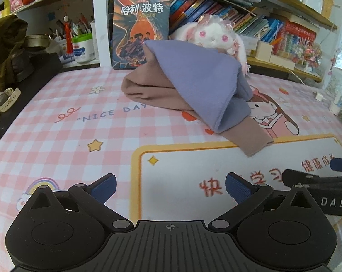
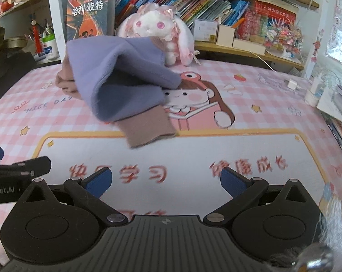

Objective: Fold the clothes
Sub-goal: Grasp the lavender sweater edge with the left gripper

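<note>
A purple and brownish-pink garment (image 1: 193,83) lies bunched in a heap on the pink checked mat (image 1: 57,140), with one brown cuff (image 1: 254,140) stretched toward me. In the right wrist view the same garment (image 2: 116,83) sits ahead and left, its cuff (image 2: 148,129) resting on the mat's yellow border. My left gripper (image 1: 171,188) is open and empty, low over the mat, well short of the cloth. Just as empty, my right gripper (image 2: 166,181) stands open over the white panel with red characters. Each gripper's tip shows at the edge of the other's view.
A white plush rabbit (image 2: 157,29) sits right behind the garment. A book (image 1: 140,29) stands upright against the shelf post, and rows of books (image 2: 193,6) fill the shelves behind. A watch (image 1: 6,99) lies at the mat's left, bottles and a charger (image 2: 292,83) at the right.
</note>
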Tool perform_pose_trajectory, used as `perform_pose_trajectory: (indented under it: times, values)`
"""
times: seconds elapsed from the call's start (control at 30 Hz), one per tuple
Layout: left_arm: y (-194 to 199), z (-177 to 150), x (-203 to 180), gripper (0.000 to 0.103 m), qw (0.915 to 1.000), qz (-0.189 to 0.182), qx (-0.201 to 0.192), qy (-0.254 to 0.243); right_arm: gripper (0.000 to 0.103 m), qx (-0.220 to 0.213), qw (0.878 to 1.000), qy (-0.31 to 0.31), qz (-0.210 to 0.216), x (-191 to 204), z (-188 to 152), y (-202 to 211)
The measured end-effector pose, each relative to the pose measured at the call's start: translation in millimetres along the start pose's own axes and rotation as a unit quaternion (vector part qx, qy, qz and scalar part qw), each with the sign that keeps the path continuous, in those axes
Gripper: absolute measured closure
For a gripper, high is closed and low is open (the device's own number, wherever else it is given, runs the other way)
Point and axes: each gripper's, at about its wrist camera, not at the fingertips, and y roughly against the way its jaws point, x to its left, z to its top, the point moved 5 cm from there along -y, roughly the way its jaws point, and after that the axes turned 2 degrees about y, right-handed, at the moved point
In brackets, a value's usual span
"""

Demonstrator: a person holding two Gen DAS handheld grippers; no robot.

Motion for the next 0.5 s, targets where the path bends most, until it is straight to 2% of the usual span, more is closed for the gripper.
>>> perform_pose_trajectory:
  times: [0.4, 0.5]
  values:
    - [-11, -1, -45, 0.0, 0.9977, 0.057, 0.009, 0.037, 0.0, 0.017, 0.998, 0.026, 0.06, -54, 8, -31]
    - [-12, 0, -55, 0.0, 0.9969, 0.07, 0.007, 0.033, 0.0, 0.023, 0.997, 0.024, 0.075, -64, 7, -36]
